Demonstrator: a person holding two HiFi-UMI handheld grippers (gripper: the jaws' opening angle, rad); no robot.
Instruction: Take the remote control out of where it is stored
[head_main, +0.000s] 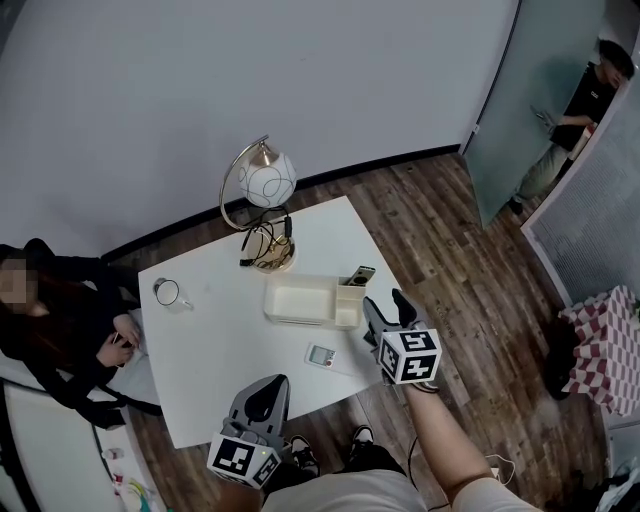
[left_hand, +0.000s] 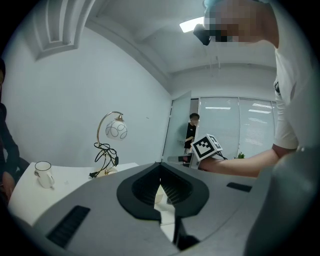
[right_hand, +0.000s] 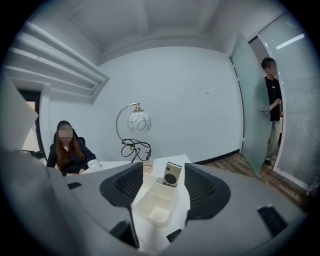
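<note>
Since the remote control (right_hand: 172, 175) stands upright in the right-end pocket of the white organizer tray (right_hand: 156, 215) on the tabletop (head_main: 220, 340), its top sticks out, looks easy to pinch. Right tool (head_main: 388, 306) is spread wide, empty, aimed at it but apart; left tool (head_main: 266, 390) hangs near, pressed together, empty.

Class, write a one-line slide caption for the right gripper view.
Right gripper, jaws open, lined up on a remote control standing in the end compartment of a cream tray on a white table.

No text, label, brand or number can be read anywhere here.
</note>
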